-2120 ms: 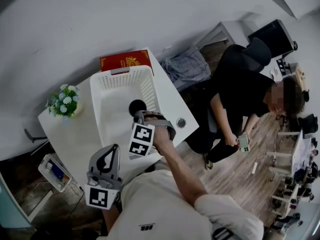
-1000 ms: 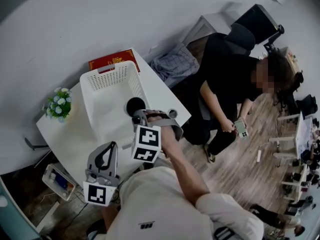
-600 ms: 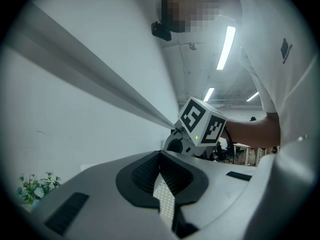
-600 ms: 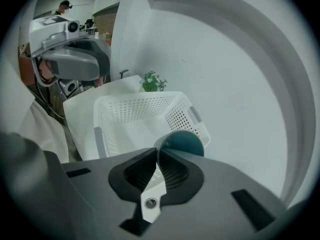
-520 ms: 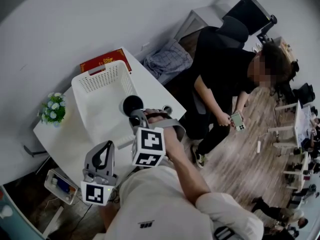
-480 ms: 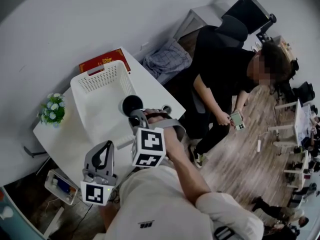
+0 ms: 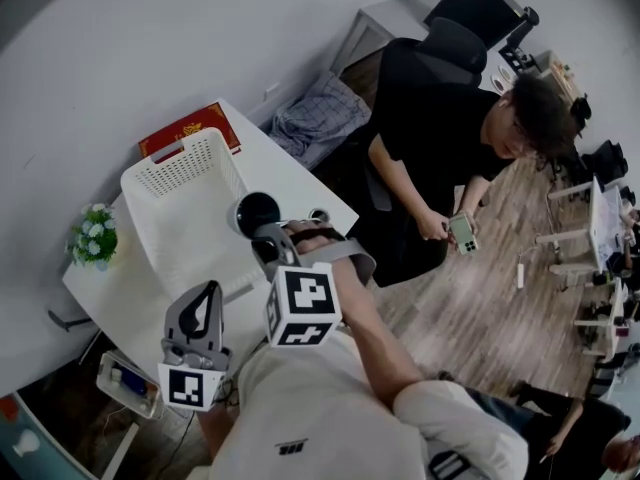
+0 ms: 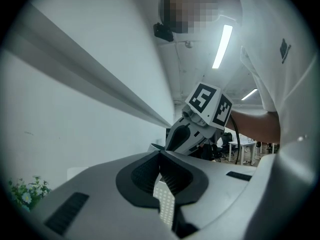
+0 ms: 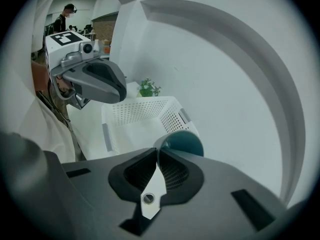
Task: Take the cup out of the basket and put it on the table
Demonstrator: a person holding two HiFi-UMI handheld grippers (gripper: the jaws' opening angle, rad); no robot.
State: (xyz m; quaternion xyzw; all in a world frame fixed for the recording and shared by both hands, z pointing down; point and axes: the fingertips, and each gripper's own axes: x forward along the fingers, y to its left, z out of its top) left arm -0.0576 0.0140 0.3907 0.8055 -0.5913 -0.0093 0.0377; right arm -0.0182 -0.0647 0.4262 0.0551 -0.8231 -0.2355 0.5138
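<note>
A dark teal cup (image 7: pixel 257 211) (image 9: pixel 183 143) hangs tilted over the near right rim of the white perforated basket (image 7: pixel 180 208) (image 9: pixel 140 115). My right gripper (image 7: pixel 266 238) (image 9: pixel 156 152) is shut on the cup's rim, its mouth facing the camera in the right gripper view. The basket stands on the white table (image 7: pixel 292 181). My left gripper (image 7: pixel 210 294) (image 8: pixel 160 155) hovers near me, left of the right one, jaws shut with nothing between them. It also shows in the right gripper view (image 9: pixel 95 81).
A red book (image 7: pixel 188 129) lies behind the basket. A small flower pot (image 7: pixel 90 236) (image 9: pixel 148 88) stands at the table's left. A small round object (image 7: pixel 319 214) lies near the table's right edge. A seated person with a phone (image 7: pixel 458 230) is close on the right.
The right gripper has kept hold of the cup, which now sits over the basket's right rim rather than inside it. The head view has swung. The left gripper has stayed put.
</note>
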